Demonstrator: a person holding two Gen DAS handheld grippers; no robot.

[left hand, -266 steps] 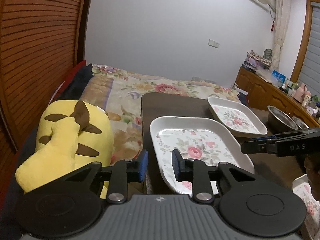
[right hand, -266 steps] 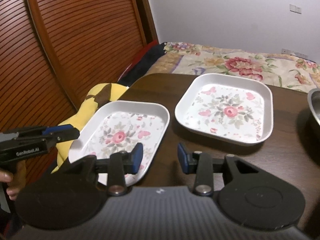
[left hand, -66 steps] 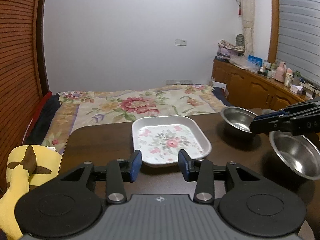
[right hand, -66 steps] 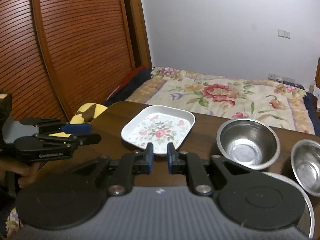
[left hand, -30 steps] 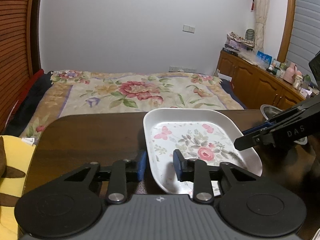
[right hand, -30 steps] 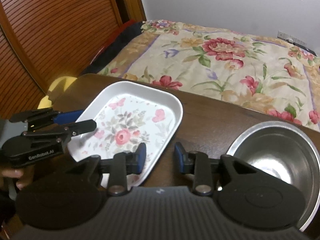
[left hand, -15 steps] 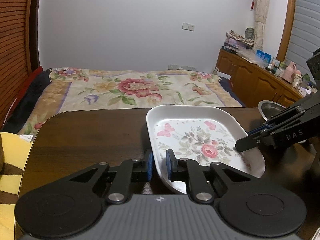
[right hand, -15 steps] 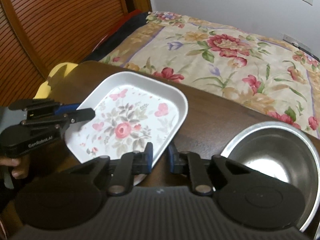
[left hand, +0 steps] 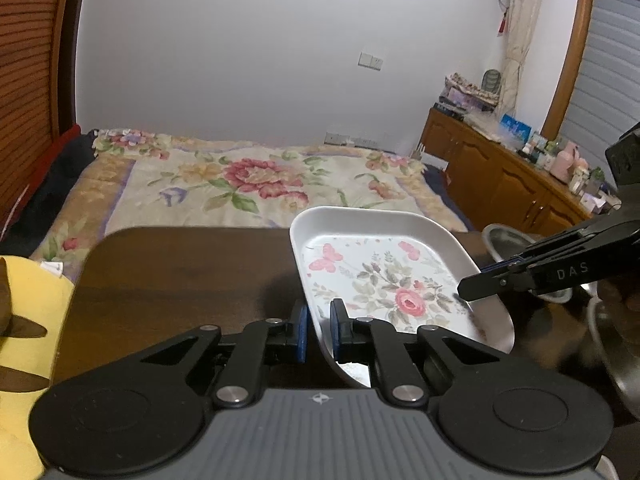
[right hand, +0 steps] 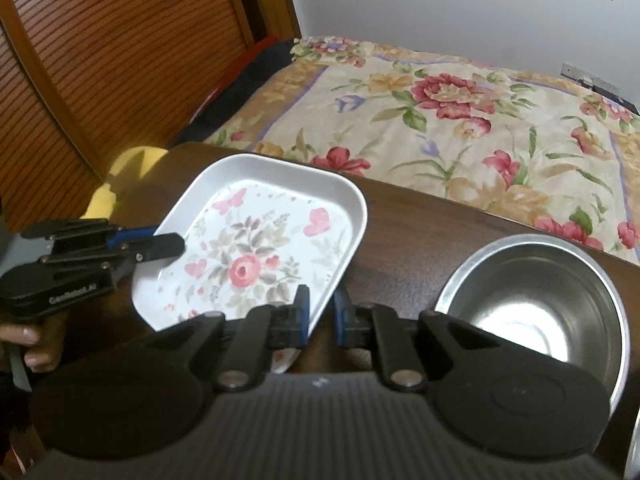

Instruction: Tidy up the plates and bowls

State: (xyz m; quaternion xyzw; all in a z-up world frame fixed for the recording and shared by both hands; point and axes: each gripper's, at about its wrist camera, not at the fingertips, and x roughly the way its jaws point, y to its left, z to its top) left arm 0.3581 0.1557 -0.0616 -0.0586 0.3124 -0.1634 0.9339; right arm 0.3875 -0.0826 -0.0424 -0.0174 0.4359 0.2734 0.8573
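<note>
A white square plate with a rose pattern (left hand: 380, 280) lies over the dark wooden table (left hand: 180, 280), held from both sides. My left gripper (left hand: 319, 332) is shut on its near left rim, with blue pads inside and outside the wall. From the right wrist view the same plate (right hand: 256, 256) has its near right rim between the pads of my right gripper (right hand: 321, 314). Those jaws are closing and press on the rim. Each gripper shows in the other's view, the right gripper (left hand: 468, 292) and the left gripper (right hand: 168, 246).
A steel bowl (right hand: 532, 300) stands on the table just right of the plate, and another steel bowl (left hand: 616, 340) sits at the right edge. A yellow plush toy (left hand: 24, 320) lies off the table's left. A floral bed (left hand: 240, 180) is beyond, with a wooden sideboard (left hand: 500, 184) to the right.
Both pairs of jaws have narrowed from wide apart onto the plate's rim. The left gripper has risen slightly with its side of the plate.
</note>
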